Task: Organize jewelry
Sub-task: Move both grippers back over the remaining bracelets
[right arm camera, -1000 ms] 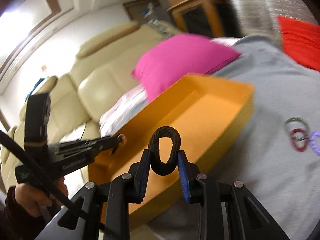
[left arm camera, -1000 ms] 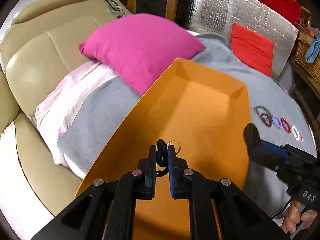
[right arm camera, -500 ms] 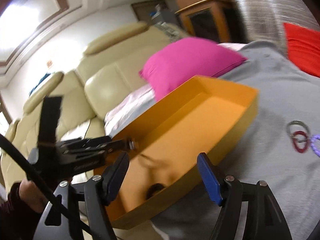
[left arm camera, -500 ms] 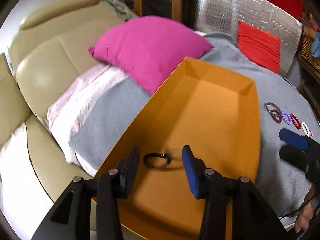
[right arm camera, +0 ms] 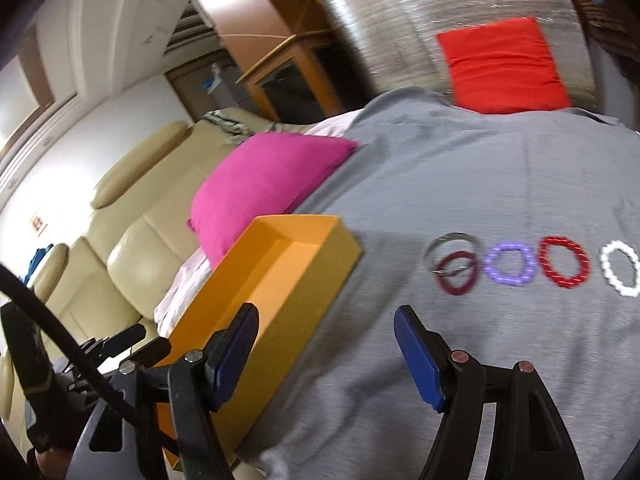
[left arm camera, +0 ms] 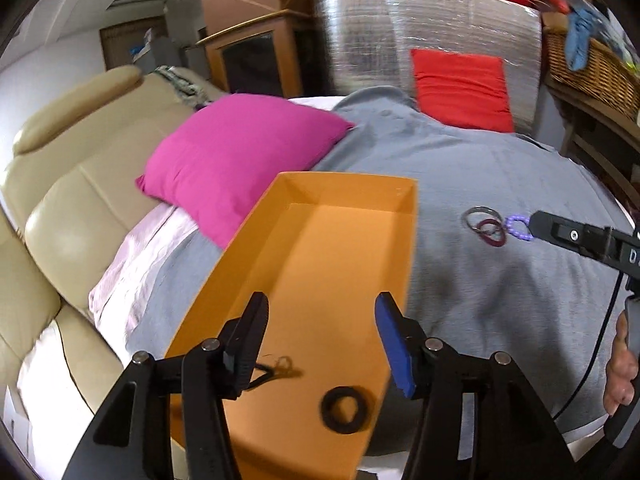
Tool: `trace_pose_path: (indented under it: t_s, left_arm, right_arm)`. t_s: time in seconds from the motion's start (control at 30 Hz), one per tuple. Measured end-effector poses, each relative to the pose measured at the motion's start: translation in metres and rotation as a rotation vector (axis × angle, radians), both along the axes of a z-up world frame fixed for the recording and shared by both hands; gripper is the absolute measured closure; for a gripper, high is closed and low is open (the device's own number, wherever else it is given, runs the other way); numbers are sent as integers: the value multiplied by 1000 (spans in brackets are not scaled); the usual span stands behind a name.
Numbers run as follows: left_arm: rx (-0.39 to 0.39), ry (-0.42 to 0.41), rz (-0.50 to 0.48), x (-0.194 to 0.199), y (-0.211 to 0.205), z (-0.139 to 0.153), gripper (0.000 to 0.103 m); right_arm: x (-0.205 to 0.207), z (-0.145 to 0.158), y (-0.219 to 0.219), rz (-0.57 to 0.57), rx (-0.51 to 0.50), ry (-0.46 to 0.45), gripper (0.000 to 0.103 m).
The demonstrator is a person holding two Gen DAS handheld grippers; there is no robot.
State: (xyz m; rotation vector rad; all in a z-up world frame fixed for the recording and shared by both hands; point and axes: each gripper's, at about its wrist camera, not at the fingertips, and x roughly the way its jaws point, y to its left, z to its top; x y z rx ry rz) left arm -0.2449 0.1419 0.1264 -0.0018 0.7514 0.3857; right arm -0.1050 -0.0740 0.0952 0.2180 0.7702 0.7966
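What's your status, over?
Left gripper and right gripper open, empty. Black ring in orange box. Beaded bracelets lie on grey blanket; path unobstructed.

Both claws released, black band (left arm camera: pixel 345 409) dropped in orange box (left arm camera: pixel 316 264), right claw (right arm camera: pixel 326 354) moved toward bracelets.

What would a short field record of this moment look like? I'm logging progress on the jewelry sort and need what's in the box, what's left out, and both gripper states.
container: orange box on the grey cloth
in box: black ring band; thin dark piece, blurred
left on cloth: silver ring, maroon band, purple bracelet, red bracelet, white bracelet
left gripper: open, empty, over box
right gripper: open, empty, facing the row
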Motion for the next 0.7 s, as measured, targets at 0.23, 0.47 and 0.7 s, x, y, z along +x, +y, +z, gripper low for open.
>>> trace_pose_path:
  t_s: [0.23,0.47,0.7]
  left_arm:
    - [40,22,-68,21,-40,0,46]
    - [65,32,-129,39,-71,-2,46]
    - [83,38,-175,56,-94,-2,46]
  right_arm:
    - [12,1,-34,-61,-4,31,29]
    - [25,-4,-59,-124,-21,69,29]
    - [37,-8,-80,-168,-26,98,29]
